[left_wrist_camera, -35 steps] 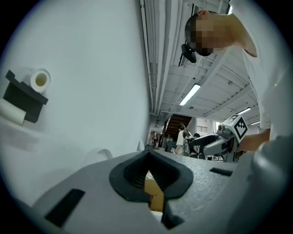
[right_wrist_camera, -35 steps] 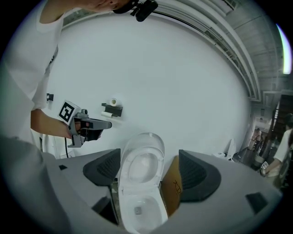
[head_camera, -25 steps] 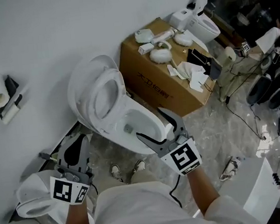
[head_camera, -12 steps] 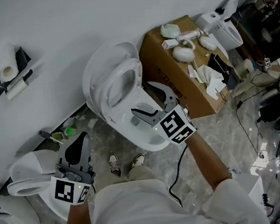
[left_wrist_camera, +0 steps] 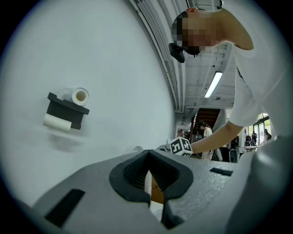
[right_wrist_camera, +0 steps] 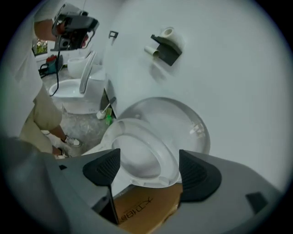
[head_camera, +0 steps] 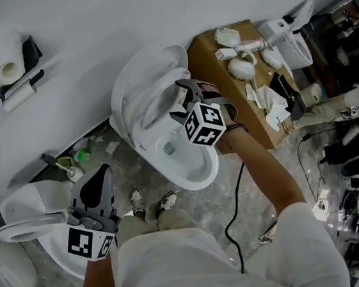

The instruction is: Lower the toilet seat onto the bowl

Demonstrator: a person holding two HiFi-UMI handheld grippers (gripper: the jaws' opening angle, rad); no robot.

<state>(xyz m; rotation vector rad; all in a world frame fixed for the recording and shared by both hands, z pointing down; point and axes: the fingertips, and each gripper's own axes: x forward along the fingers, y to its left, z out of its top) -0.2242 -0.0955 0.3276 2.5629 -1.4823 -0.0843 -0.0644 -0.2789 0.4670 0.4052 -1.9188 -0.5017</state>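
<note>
left claw [head_camera: 96,184]: clenched, pads met on nothing, only a thin slit between them in its own view [left_wrist_camera: 149,177]. it is held low beside the person's left hip, forearm bent, jaws aimed up at the wall. the paper holder [left_wrist_camera: 64,114] is high and well ahead of it; a second toilet [head_camera: 27,218] sits just outboard of it. idle, no part in the step.

toilet seat [head_camera: 148,106]: upright, leaning back on the lid [head_camera: 130,81], well clear of the bowl [head_camera: 192,167] below the right claw.

right claw [head_camera: 181,101]: released, jaws wide apart. in its own view [right_wrist_camera: 149,171] the seat's free front edge [right_wrist_camera: 151,176] lies between the pads. cannot tell if either pad touches the rim. the lid [right_wrist_camera: 187,123] is behind the seat, further ahead of the claw; the cardboard box [right_wrist_camera: 137,212] shows beneath the jaws.

judgement, step in hand: getting hold of the seat's front edge. to do it well:
- pinch the seat ring only, not the lid behind it
- grip near the middle of the front edge so it swings evenly on the hinge
- follow the hinge arc down toward the bowl, keep hold until the seat rests, no drop

right arm: stretched forward and across the bowl, elbow nearly straight, wrist turned so the marker cube faces the person.
</note>
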